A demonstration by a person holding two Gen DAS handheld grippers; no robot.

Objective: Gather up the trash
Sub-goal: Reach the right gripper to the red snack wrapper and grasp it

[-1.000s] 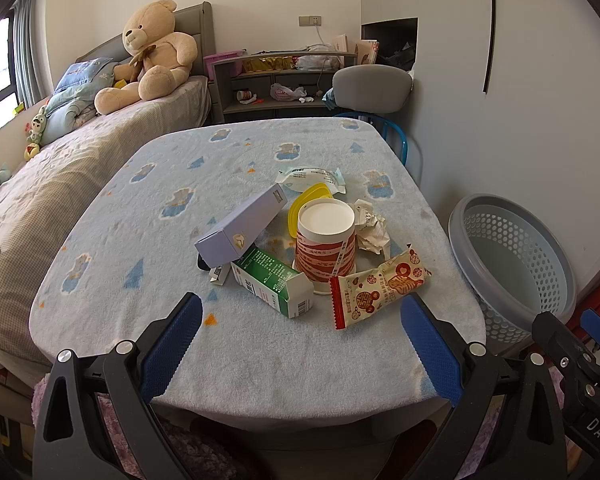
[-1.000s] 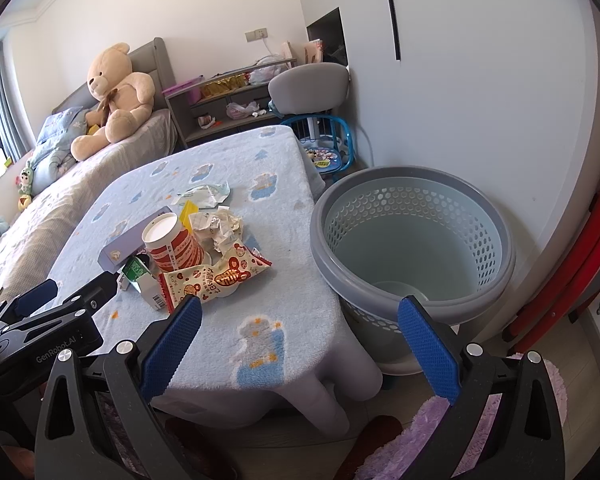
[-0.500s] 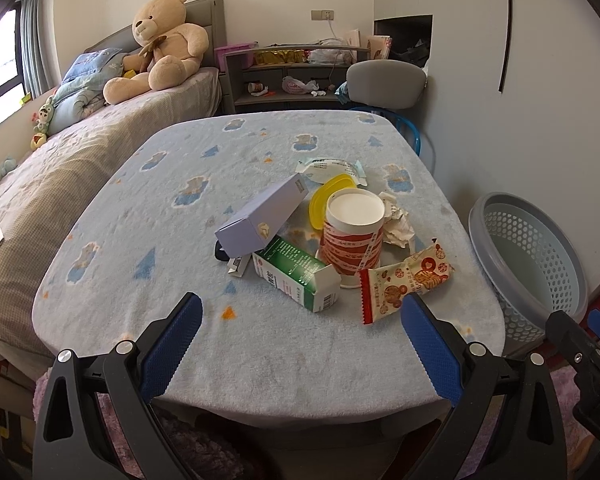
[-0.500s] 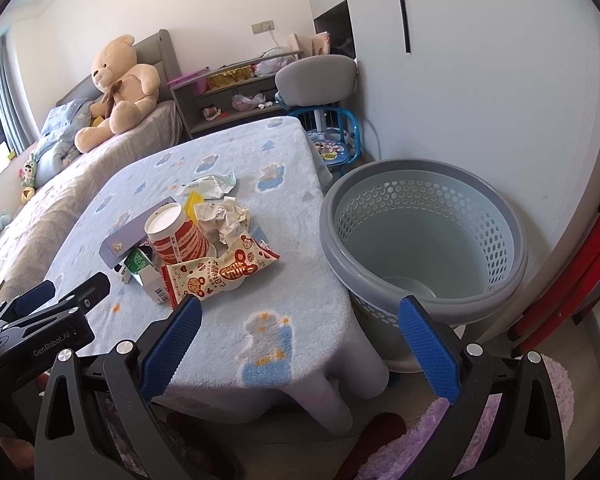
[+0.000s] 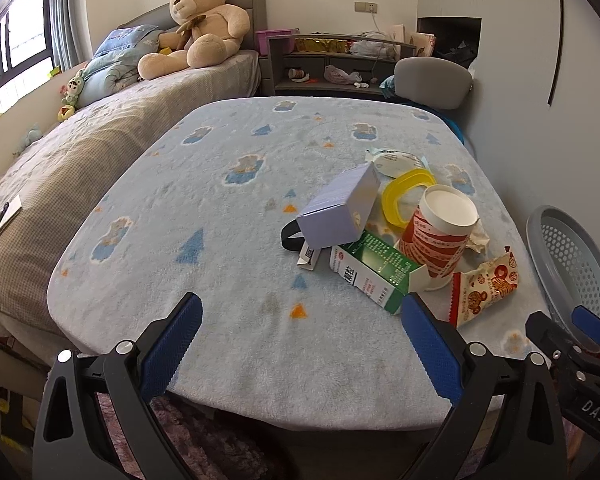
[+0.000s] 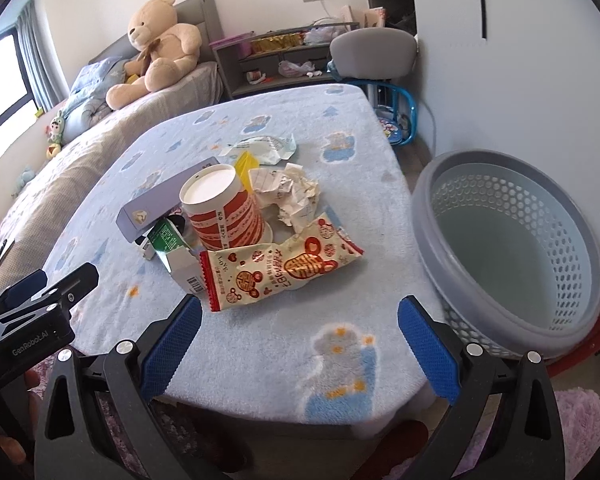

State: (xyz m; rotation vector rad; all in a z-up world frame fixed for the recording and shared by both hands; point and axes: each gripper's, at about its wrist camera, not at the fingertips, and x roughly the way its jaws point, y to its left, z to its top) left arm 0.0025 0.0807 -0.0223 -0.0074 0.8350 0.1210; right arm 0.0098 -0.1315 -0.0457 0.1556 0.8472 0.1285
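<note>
**On the table, a heap of trash beside an empty basket**

On the table (image 5: 228, 240), toward its right side, the trash lies in one heap. A red-and-white paper cup (image 6: 224, 212) stands upside down in the middle. A snack wrapper (image 6: 284, 268) leans against its near side, and a green-and-white carton (image 5: 374, 274) lies next to that. A lilac box (image 5: 340, 212) rests tilted on the carton. Crumpled paper (image 6: 288, 196) touches the cup's right side, with a yellow ring (image 5: 406, 196) and a white packet (image 5: 394, 160) behind. The grey basket (image 6: 512, 260) stands on the floor just beside the table. The left gripper (image 5: 300, 344) and right gripper (image 6: 298, 344) hover at the near edge, jaws wide apart, holding nothing. A teddy bear (image 5: 196, 28) sits on the bed.
</note>
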